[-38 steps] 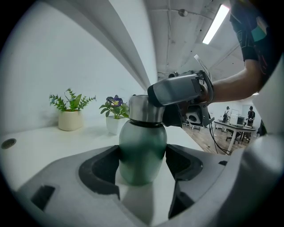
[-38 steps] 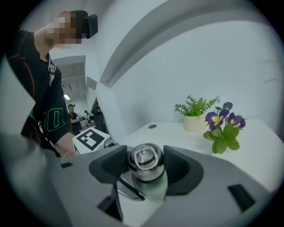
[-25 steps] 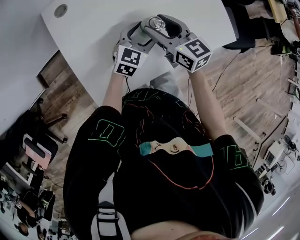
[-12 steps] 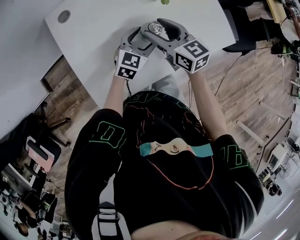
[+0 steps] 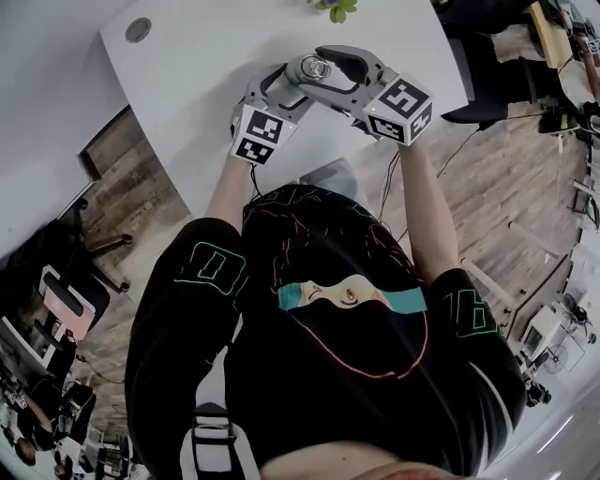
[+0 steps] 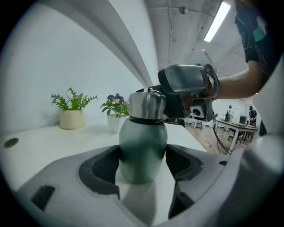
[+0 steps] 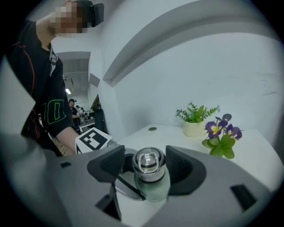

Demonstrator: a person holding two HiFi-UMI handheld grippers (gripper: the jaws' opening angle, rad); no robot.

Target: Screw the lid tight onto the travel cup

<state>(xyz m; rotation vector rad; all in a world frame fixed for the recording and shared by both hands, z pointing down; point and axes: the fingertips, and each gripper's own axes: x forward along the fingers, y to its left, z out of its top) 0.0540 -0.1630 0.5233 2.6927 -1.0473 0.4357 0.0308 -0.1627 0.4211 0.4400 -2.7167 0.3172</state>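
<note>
A green travel cup (image 6: pixel 143 146) stands on the white table (image 5: pixel 206 56) with its steel lid (image 6: pixel 146 105) on top. My left gripper (image 6: pixel 142 162) is shut on the cup's body, a pad pressed against each side. My right gripper (image 7: pixel 145 168) reaches in from the opposite side at lid height. The lid (image 7: pixel 149 160) sits between its jaws, which have just been opening. A gap shows beside the lid, so the pads do not press on it. In the head view both grippers meet over the lid (image 5: pixel 314 67).
A green plant in a cream pot (image 6: pixel 73 116) and a purple flower in a white pot (image 6: pixel 116 116) stand behind the cup. A round cable hole (image 5: pixel 138 29) lies at the table's far left. The table edge and wooden floor lie near the person's body.
The right gripper has rolled around the lid, and its marker cube has swung out to the right. The left gripper and the cup have stayed where they were.
</note>
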